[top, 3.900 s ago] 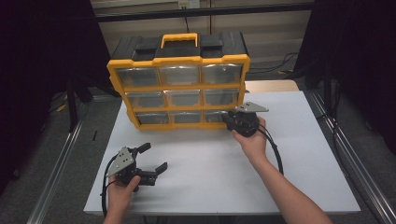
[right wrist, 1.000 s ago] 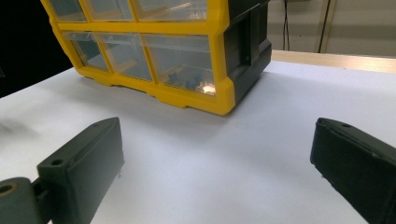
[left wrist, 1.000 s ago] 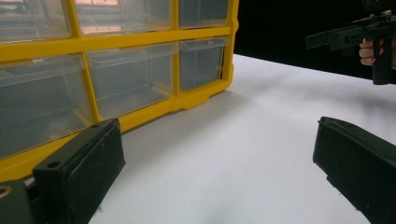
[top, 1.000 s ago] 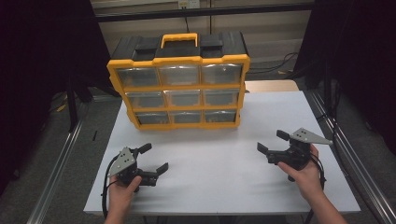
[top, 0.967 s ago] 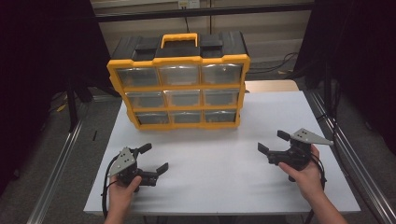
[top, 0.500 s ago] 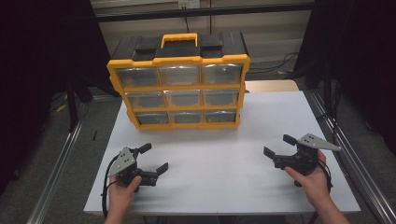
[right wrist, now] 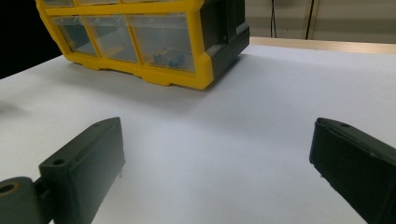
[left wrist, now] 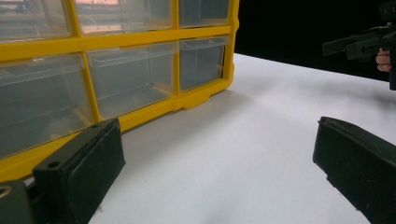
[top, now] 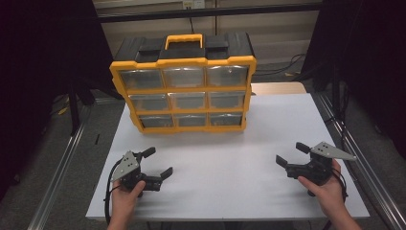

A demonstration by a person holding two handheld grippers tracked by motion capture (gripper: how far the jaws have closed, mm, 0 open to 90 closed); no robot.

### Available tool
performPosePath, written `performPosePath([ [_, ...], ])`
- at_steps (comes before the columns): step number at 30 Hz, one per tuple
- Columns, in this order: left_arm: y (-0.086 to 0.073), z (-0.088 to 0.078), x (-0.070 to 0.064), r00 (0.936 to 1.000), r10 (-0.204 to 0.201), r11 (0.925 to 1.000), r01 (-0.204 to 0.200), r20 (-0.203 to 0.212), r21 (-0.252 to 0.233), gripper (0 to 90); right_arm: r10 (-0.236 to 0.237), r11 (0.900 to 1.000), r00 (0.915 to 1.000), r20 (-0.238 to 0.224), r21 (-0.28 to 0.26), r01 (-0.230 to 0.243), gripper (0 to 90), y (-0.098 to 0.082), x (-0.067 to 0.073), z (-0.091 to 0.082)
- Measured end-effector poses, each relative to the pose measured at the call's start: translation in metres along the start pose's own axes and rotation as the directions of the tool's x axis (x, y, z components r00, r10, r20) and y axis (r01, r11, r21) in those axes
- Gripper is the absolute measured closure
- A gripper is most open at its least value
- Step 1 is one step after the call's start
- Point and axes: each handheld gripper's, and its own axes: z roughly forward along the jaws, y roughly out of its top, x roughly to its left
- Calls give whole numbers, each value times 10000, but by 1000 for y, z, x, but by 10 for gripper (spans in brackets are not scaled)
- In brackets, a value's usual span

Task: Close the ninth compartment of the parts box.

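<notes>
1. Dark curtains are closing in the room around the white table (top: 230,143), and the yellow drawer organizer (top: 184,91) is standing upright at its far side, all nine clear drawers looking shut.
2. I am drawing my right gripper (top: 291,158) back from the organizer's lower right drawer (top: 225,119), where it was a few seconds ago; it is now resting at the near right of the table, well apart from the organizer.
3. My right gripper's fingers (right wrist: 84,163) are standing wide apart with nothing between them.
4. My left gripper (top: 158,163) is staying where it has been, at the near left, its fingers (left wrist: 79,163) also spread wide and empty.
5. Small blue bits (right wrist: 169,59) are lying inside that lower right drawer, seen from the right gripper view.
6. I am judging the drawer work finished: both hands are parked near me, and nothing is left to carry.
</notes>
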Motion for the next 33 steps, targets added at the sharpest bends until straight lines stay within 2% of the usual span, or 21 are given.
performPosePath([
  [4, 0, 0, -1, 9999, -77, 10000, 77, -98, -44, 20, -43, 10000, 10000, 40, 30, 42, 30, -1, -1, -2],
  [7, 0, 0, 0, 9999, 36, 10000, -36, -107, 17, 20, -37, 10000, 9999, 104, 52, 36, 30, -2, -3, -4],
  [8, 0, 1, -2, 9997, -206, 9997, 204, -133, -152, 19, -35, 10000, 9999, 114, 71, 35, 30, -3, -3, -5],
  [10, 0, 2, -3, 9995, -271, 9994, 268, -159, -200, 20, -51, 10000, 9999, 155, 70, 50, 30, -4, -4, -6],
  [11, 0, 0, 0, 9999, -8, 10000, 8, -109, -5, 19, -60, 10000, 9998, 166, 76, 59, 30, -4, -5, -7],
  [17, 0, 0, -1, 9999, -55, 10000, 54, -123, -14, 20, -44, 10000, 9996, 271, 68, 43, 30, -7, -8, -14],
  [18, -1, 2, -3, 9992, -336, 9992, 331, -206, -220, 20, -27, 10000, 9996, 282, 41, 26, 30, -7, -9, -15],
  [22, 0, 2, -3, 9995, -263, 9995, 260, -168, -190, 19, -96, 9999, 9995, 308, -71, 99, 29, -8, -8, -15],
  [23, 0, 0, 0, 9999, 53, 10000, -53, -100, 37, 19, -95, 9999, 9995, 291, -105, 98, 29, -8, -8, -15],
  [27, 0, -1, -1, 9999, -20, 10000, 19, -144, -20, 19, -151, 9996, 9995, 281, -235, 158, 27, -9, -8, -16],
  [28, 0, 0, 1, 9998, -17, 9999, 19, 191, -129, 19, -191, 9994, 9992, 344, -270, 201, 27, -10, -8, -16],
  [33, 0, 0, 0, 9998, -55, 9999, 58, 203, -143, 19, -250, 9992, 9989, 400, -304, 262, 25, -11, -7, -17],
])
